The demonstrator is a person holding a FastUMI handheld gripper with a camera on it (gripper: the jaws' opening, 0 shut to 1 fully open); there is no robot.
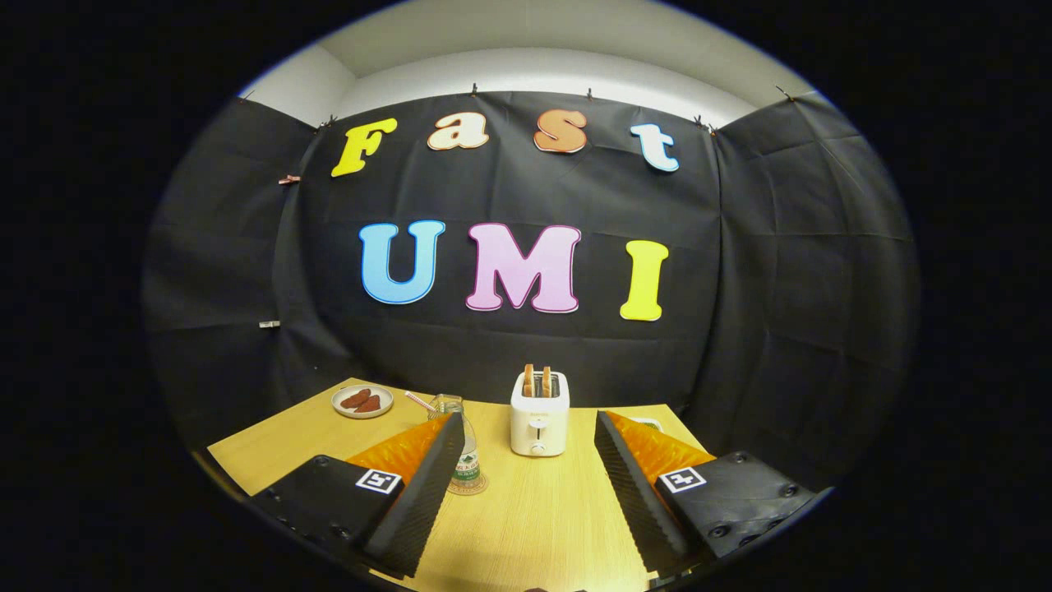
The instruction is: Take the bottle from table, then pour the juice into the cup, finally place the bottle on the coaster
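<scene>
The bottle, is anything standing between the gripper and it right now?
Nothing visible blocks it. The bottle stands just beside the left finger's tip, partly hidden behind it, with the gripper open. The toaster stands farther back, between the fingers.

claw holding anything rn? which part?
Nothing held. The claw is open, with bare table between its fingers. The bottle stands on the coaster just beside the left finger, not gripped.

Tongs (526, 460): ridged fingers, square tags
</scene>
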